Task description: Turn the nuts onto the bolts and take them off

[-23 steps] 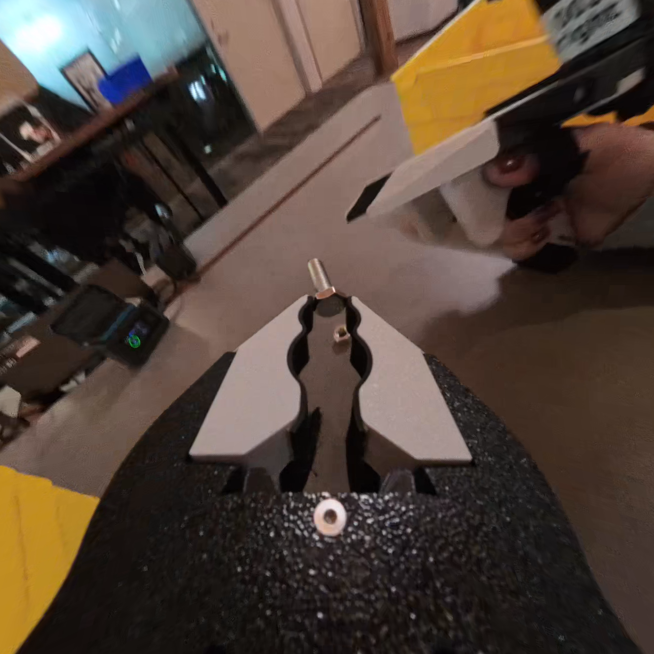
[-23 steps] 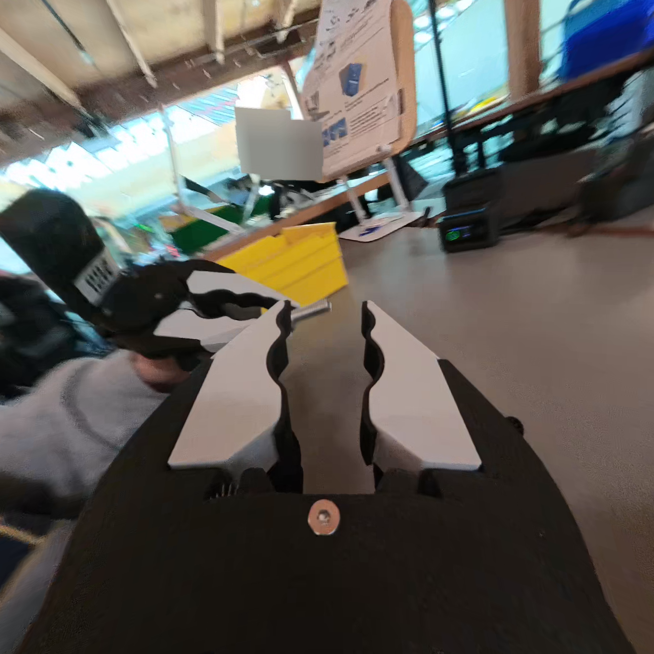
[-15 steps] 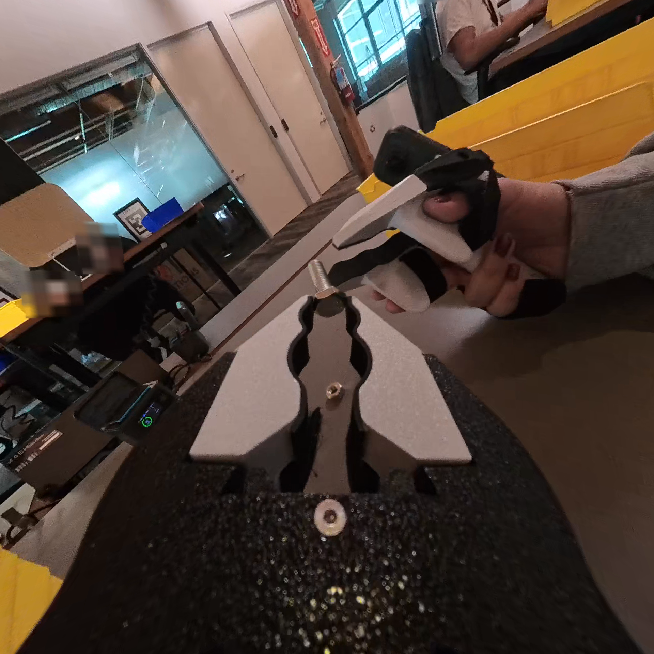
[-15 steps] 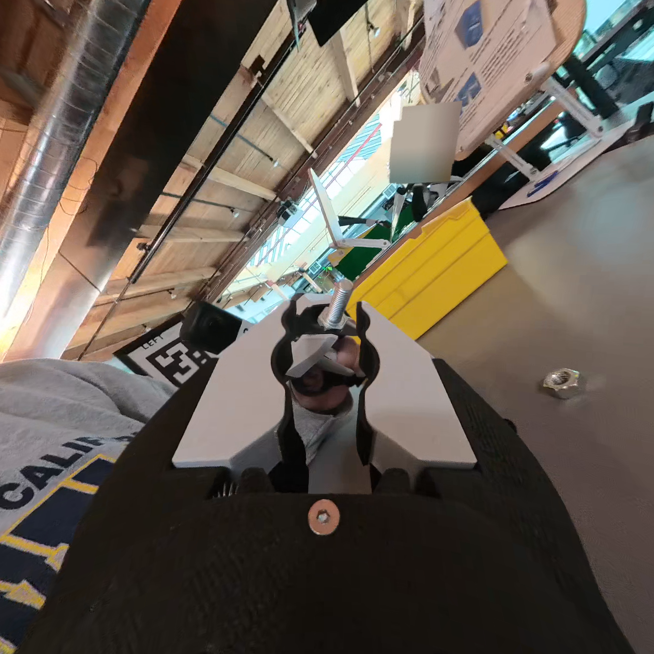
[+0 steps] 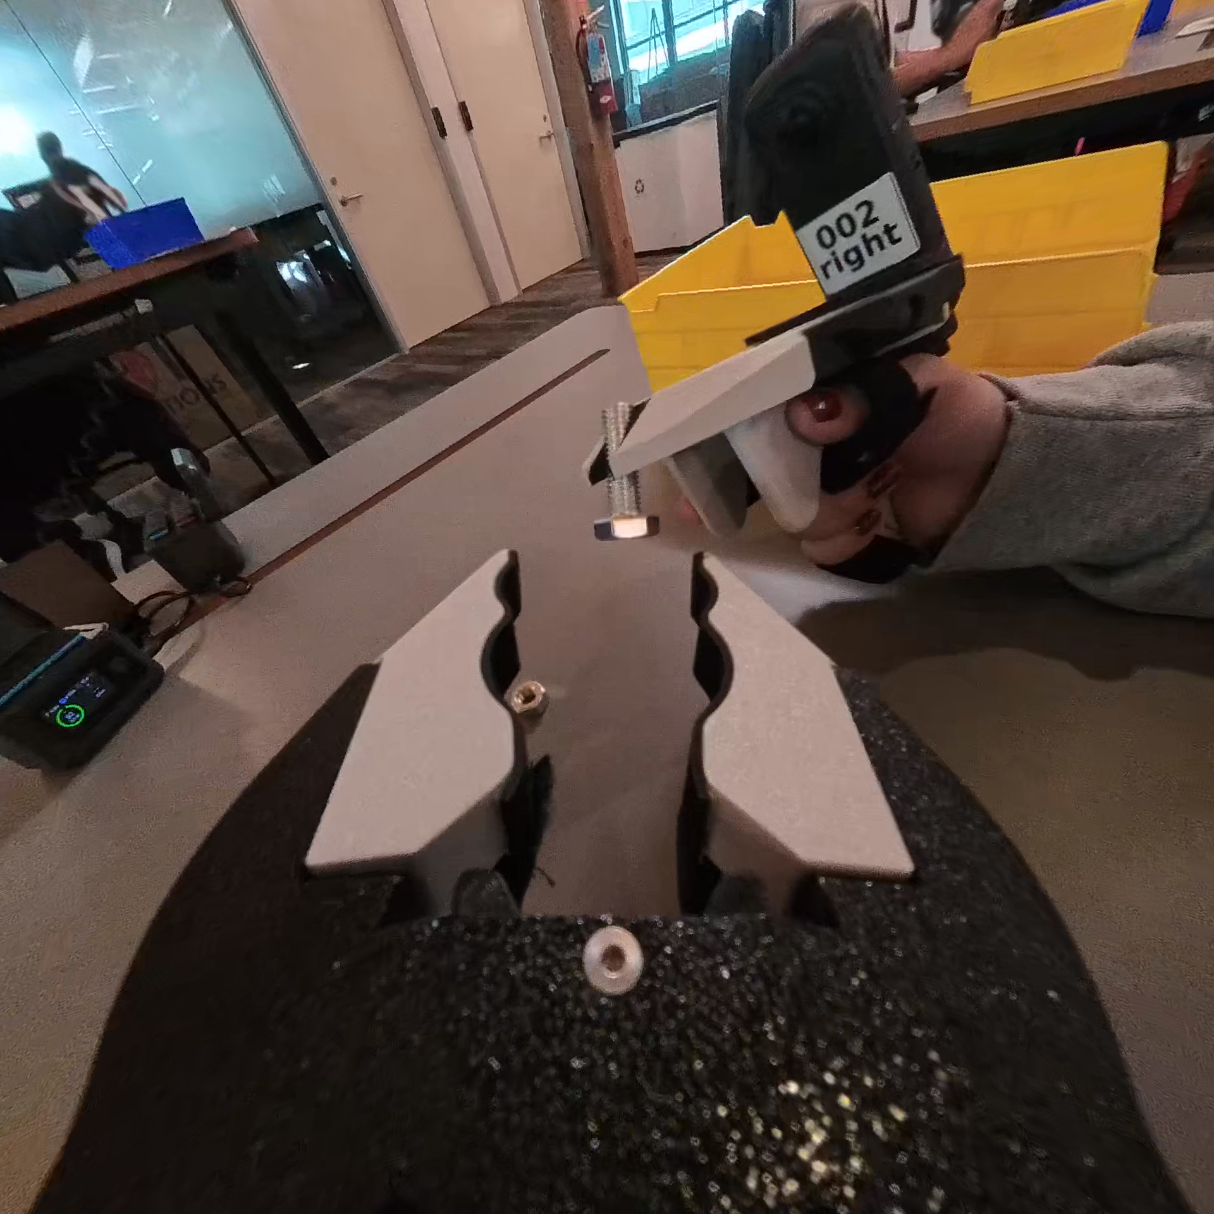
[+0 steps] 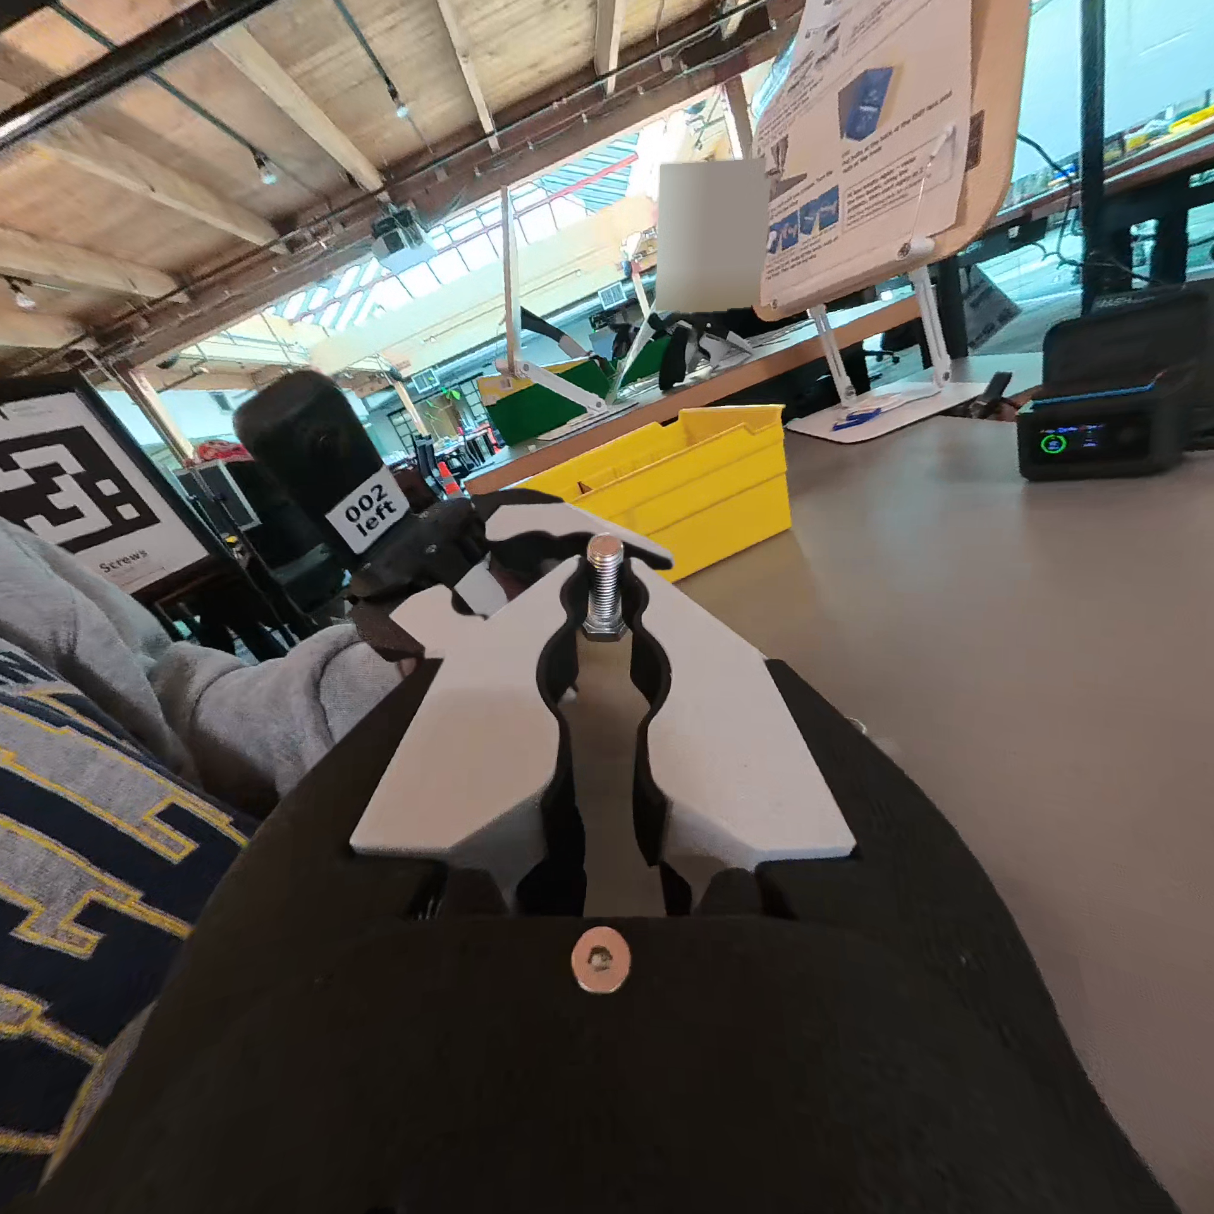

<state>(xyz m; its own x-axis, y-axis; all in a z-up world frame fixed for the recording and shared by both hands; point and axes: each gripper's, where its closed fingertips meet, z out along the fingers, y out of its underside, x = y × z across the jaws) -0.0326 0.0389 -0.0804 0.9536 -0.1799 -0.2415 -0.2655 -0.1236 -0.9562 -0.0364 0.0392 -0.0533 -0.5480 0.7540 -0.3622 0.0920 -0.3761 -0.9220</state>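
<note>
Grey tabletop (image 5: 985, 755): nut (image 5: 529, 697) between parted left jaws, seemingly untouched.

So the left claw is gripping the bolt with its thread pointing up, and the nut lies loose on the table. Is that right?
Not quite: the right gripper grips the bolt, not the left. The right wrist view shows its fingers shut on the shank just above the head, thread up. The left gripper is open and empty in the left wrist view, where the nut lies loose on the table.
</note>
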